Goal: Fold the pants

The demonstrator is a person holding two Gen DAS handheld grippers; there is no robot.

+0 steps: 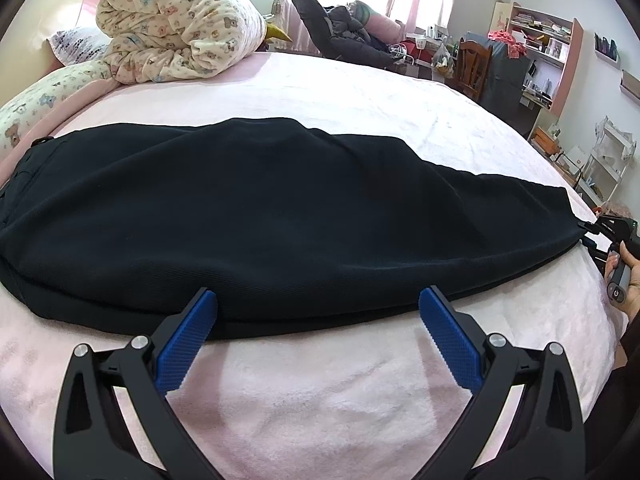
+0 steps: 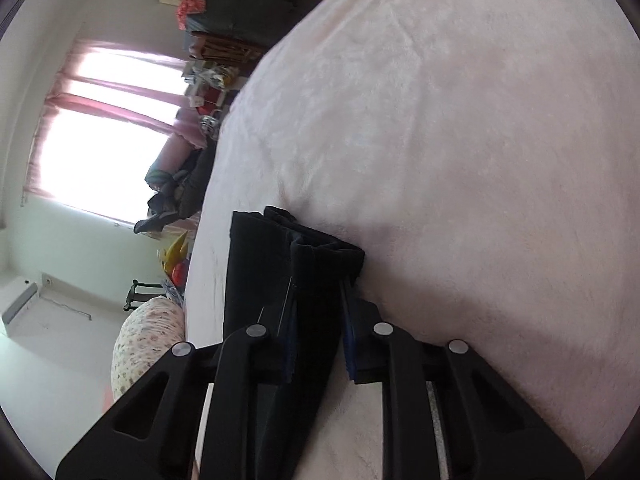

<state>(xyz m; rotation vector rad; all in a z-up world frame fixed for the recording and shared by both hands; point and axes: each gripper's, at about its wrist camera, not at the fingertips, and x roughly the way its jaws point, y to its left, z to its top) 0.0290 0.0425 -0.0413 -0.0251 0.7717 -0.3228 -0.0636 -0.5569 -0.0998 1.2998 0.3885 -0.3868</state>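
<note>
Black pants (image 1: 256, 216) lie lengthwise across a pink bed (image 1: 320, 392), legs stacked, waistband at the left, cuffs at the right. My left gripper (image 1: 318, 312) is open, its blue fingers (image 1: 188, 340) at the near edge of the pants, holding nothing. My right gripper (image 2: 318, 320) is shut on the pants' cuff end (image 2: 316, 256), turned sideways at the bed's surface. It also shows in the left wrist view (image 1: 600, 232) at the far right, held by a hand.
A rolled patterned quilt (image 1: 176, 28) and pillows (image 1: 44, 96) sit at the bed's far left. Beyond the bed are a chair piled with dark clothes (image 1: 340, 32), a wooden chair (image 1: 474, 64), a desk with shelves (image 1: 536, 48) and a bright window (image 2: 100, 128).
</note>
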